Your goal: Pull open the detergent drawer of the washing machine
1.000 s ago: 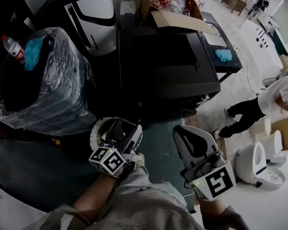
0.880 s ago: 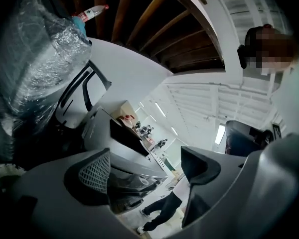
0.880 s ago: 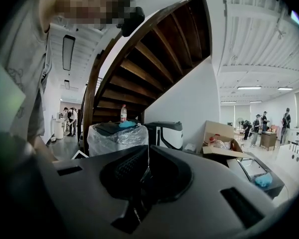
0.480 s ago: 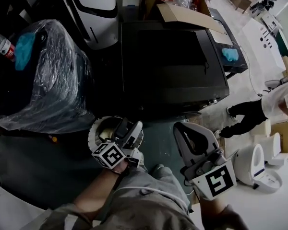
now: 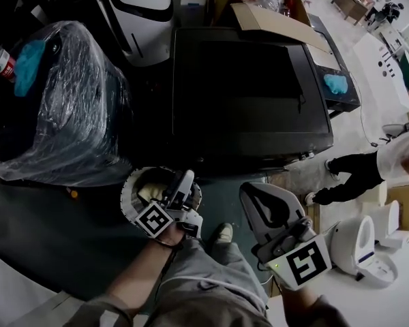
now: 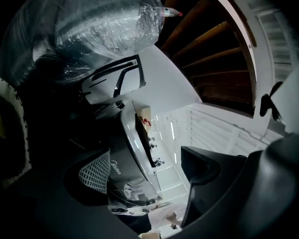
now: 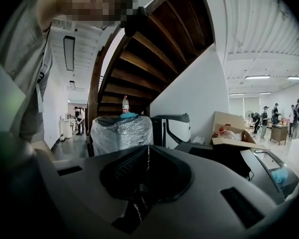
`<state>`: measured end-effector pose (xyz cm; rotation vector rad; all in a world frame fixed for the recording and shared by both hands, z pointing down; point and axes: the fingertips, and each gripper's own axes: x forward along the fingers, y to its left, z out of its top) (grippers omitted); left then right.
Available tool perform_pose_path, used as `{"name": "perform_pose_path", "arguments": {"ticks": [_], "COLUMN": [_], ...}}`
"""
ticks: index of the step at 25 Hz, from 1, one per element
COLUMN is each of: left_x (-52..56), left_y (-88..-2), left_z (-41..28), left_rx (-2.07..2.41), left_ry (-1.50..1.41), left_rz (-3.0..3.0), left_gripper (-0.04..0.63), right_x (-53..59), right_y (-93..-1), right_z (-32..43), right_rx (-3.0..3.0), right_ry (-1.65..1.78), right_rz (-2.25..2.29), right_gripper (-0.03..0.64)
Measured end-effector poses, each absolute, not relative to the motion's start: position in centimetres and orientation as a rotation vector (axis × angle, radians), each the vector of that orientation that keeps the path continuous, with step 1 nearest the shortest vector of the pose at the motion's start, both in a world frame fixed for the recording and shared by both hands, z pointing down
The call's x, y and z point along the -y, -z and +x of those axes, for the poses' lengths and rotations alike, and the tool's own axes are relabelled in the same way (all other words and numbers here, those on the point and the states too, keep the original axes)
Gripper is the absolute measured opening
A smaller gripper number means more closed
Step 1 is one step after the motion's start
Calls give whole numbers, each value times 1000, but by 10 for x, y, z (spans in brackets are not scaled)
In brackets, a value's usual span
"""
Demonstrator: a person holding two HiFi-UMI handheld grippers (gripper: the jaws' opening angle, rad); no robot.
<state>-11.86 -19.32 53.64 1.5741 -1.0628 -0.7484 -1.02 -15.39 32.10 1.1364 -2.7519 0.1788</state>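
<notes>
Dim teal floor lies under me, with a dark appliance wrapped in clear plastic film on the left and an open brown cardboard box at the far end. Between them stands the black, flat-topped washing machine. Over the last second my head has come further over its top. My left gripper has rolled and edged towards its near front, while my right gripper has barely shifted. Left fingers are spread, and only the machine's dark front shows in the gap, clear of them. Right fingers are pressed together on nothing. The detergent drawer should sit on that near front, hidden from above, and I cannot pick it out. I judge this is still the approach: nothing is gripped and the drawer is not yet pulled.
</notes>
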Motion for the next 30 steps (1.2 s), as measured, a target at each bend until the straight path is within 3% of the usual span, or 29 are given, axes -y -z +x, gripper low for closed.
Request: {"name": "perform_pose_path", "arguments": {"ticks": [30], "left_x": [224], "left_y": [-605], "left_z": [-71], "left_rx": [867], "left_ry": [1058], "left_rz": [1450], "left_gripper": [465], "right_x": [177], "right_y": [-414], "right_z": [12], "right_rx": [2768], "right_ry": [-246], "right_rz": [974], "right_gripper": [35]}}
